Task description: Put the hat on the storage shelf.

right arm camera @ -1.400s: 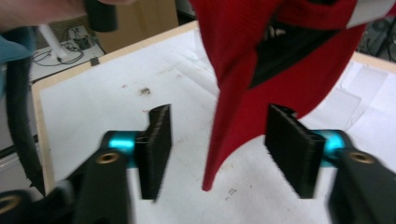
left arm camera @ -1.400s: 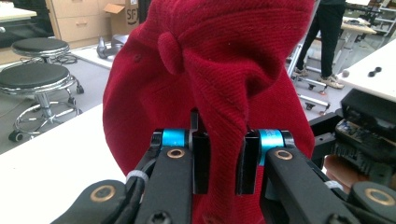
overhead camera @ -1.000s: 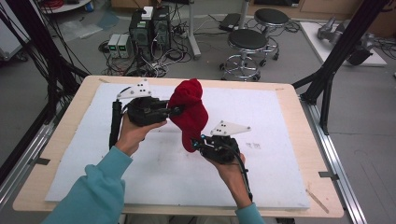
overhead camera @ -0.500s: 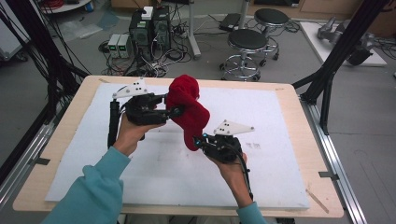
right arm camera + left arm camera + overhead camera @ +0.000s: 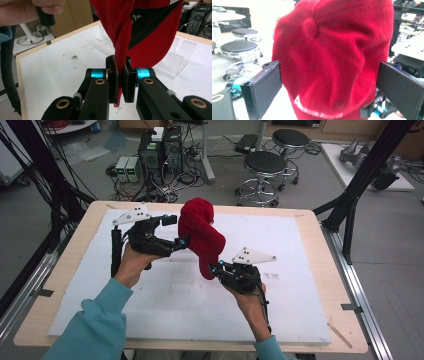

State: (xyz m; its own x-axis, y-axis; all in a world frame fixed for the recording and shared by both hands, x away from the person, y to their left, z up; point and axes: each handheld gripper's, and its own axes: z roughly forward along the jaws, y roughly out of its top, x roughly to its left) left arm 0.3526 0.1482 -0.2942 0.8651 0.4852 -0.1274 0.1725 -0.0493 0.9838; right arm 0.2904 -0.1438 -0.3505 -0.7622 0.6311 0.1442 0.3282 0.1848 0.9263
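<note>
Red knitted or brushed-fabric cap (image 5: 200, 232), one item, held in the air above the white mat (image 5: 300, 250), over its middle, between the two grippers.

Handling, judged: light and soft; the crown sags and folds under its own weight, while the brim edge looks somewhat stiffer. Not fragile, and the cloth should grip well against rubber pads. Best hold is a doubled edge or the brim, as the crown would collapse in a pinch.

Right gripper (image 5: 121, 80): jaws closed tight on a folded strip at the cap's lower edge, nearer the person than the crown.

Left gripper (image 5: 172, 231): jaws spread wide on either side of the crown, at the cap's left; whether the pads touch the fabric cannot be told.

White lettering (image 5: 317, 111) on the cap: cut off, unreadable.

Clear plastic stand (image 5: 178, 62), on the mat beyond the cap: outline faint, shape uncertain.
</note>
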